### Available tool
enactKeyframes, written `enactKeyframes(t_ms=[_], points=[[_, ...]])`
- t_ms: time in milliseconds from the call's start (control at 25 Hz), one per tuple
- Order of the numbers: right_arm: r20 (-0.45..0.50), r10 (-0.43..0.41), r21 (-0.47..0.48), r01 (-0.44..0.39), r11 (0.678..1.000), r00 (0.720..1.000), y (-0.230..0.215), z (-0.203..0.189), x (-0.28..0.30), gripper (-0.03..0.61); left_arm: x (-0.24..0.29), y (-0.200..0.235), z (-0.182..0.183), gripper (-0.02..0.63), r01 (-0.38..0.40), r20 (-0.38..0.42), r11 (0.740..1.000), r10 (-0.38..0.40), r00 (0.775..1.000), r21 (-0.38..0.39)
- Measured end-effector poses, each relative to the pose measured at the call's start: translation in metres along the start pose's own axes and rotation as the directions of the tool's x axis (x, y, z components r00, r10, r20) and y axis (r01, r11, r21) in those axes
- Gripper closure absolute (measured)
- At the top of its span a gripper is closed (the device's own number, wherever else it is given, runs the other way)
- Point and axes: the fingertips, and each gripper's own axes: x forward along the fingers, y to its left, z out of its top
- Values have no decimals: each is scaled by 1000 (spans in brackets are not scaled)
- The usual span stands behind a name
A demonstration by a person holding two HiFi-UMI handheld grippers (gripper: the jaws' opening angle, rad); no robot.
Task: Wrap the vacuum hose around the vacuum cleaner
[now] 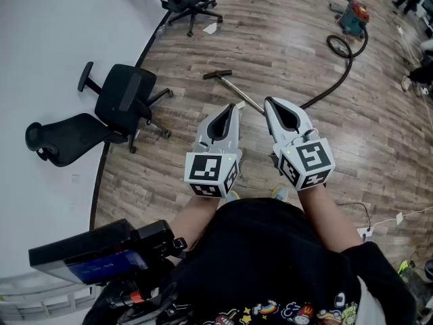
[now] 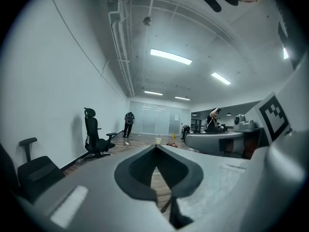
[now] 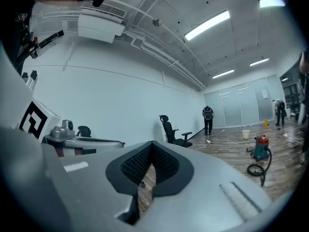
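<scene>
Left tongs (image 1: pixel 236 106), right tongs (image 1: pixel 267 101) closed (empty); vacuum hose (image 1: pixel 319 93) on floor beyond.

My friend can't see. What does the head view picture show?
Looking down, a person holds the left gripper and right gripper side by side, jaws shut and empty, above a wooden floor. Farther off stands a vacuum cleaner, its black hose trailing toward a metal wand; a black office chair sits at left.
</scene>
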Motion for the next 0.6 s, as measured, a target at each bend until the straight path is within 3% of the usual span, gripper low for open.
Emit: enactKeyframes(t_ms=[320,600], points=[[-1,-10,6,10,1000,1000,11,-2,3,561,-9,9,-2,614,10,-10,1000,-11,1000,-10],[-11,-10,39,10,999,1000,38,-19,14,560,-37,42,-8,614,14,-28,1000,-15,1000,-8]])
